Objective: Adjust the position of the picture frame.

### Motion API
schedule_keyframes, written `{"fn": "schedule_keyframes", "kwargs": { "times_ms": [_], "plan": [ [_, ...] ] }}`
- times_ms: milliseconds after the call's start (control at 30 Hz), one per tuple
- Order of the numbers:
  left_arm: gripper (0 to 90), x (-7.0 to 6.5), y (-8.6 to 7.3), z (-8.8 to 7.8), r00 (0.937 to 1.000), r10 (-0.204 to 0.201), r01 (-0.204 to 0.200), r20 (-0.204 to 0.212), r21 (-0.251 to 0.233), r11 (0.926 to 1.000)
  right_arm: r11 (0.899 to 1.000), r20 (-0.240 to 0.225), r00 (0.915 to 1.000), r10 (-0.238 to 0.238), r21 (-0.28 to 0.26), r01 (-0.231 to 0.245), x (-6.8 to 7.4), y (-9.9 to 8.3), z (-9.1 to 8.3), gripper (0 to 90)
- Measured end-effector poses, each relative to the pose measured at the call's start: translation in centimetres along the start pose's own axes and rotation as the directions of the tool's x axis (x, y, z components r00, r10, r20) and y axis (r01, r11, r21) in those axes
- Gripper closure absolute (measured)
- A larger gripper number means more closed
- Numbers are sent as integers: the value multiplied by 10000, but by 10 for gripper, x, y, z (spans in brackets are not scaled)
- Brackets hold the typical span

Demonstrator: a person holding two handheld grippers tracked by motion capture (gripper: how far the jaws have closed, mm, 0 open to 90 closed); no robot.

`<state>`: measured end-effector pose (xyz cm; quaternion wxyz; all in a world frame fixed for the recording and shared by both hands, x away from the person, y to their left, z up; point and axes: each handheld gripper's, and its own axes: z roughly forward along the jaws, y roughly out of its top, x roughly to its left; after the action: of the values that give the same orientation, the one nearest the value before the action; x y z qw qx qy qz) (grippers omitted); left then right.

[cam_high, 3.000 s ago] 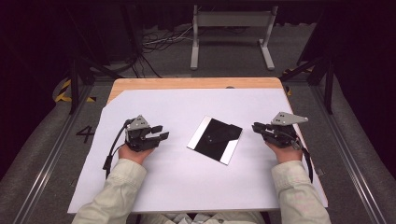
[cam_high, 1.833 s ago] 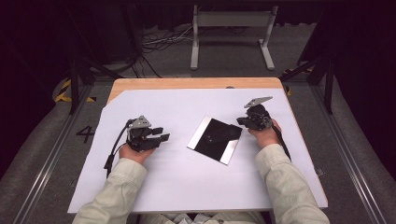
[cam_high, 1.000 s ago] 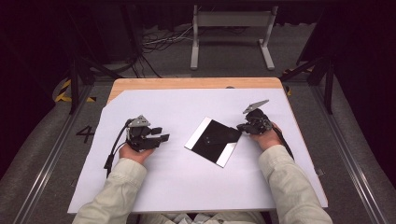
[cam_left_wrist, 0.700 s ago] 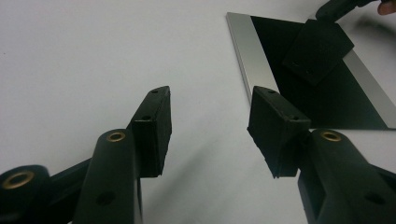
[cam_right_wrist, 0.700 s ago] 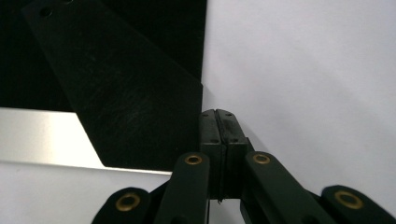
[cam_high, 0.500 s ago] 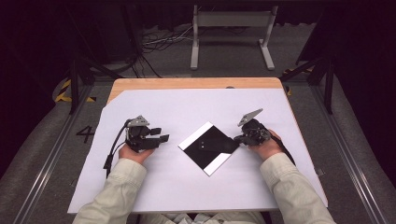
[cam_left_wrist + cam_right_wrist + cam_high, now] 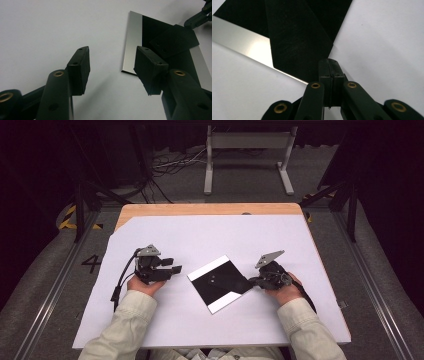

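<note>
On the white sheet that covers the wooden table, a square black plate lies flat, turned cornerwise, with 2 bright silvery strips along opposite edges. At the plate's right corner sits the right gripper, its 2 jaws pressed flat together. In the right gripper view the closed tips rest at the plate's corner beside one silvery strip, and a black flap runs from the plate down to the jaws; whether the jaws pinch it I cannot tell. Left of the plate, just apart from it, the left gripper rests on the sheet with its jaws wide and nothing between them. In the left gripper view the plate lies beyond the open pads, its near silvery strip facing them.
</note>
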<state>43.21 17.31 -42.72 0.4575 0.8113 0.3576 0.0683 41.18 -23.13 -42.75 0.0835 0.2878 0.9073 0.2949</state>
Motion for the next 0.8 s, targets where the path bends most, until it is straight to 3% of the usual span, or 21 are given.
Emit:
{"fn": "schedule_keyframes", "kwargs": {
  "times_ms": [167, 433, 633, 800],
  "plan": [
    [469, -3, 2, -1, 9999, -114, 115, 88, -125, 9999, 9998, -266, 9995, -163, 60, 165, 13, -3, -2, 896],
    [469, -6, 5, -3, 9998, 69, -65, 185, -247, 9997, 9988, -721, 9962, -479, 39, 483, 32, -2, 1, 896],
    [466, -7, 5, -4, 9996, -86, 93, 267, -285, 9996, 9945, -1142, 9880, -1041, -15, 1046, 48, 2, 5, 896],
    [464, -9, 4, -9, 9997, 175, -171, 187, -205, 9996, 9912, -1326, 9823, -1321, -93, 1321, 57, 5, 6, 895]
  ]
}}
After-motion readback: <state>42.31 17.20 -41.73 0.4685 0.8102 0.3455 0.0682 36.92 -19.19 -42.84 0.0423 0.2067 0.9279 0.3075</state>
